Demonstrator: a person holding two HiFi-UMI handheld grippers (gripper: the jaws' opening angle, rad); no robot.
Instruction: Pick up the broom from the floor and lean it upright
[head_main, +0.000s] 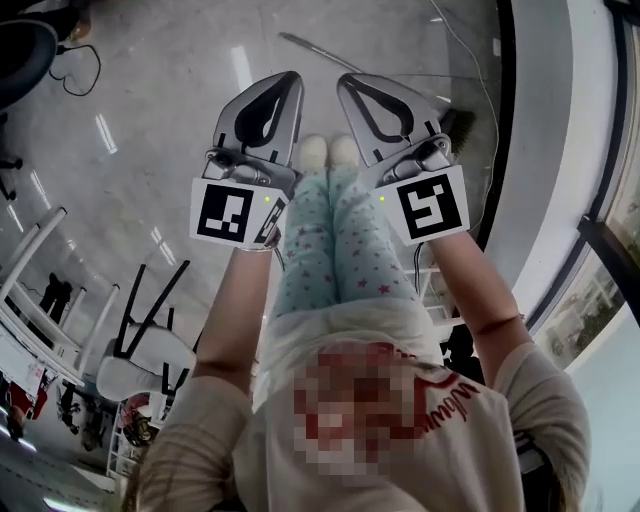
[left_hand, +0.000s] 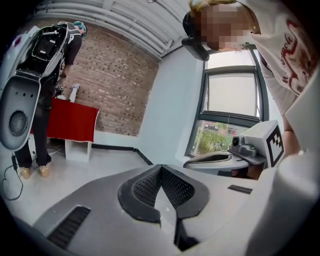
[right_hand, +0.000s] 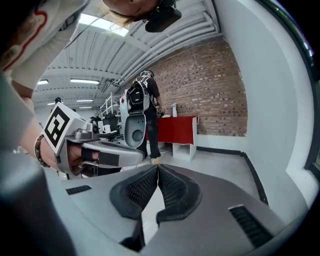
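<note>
Grey floor: broom lies beyond both closed jaws.

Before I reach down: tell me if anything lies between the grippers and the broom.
Nothing visible does. The broom lies on the floor beyond the person's feet, ahead of the left gripper and right gripper, both shut; the right one hides part of its handle.
</note>
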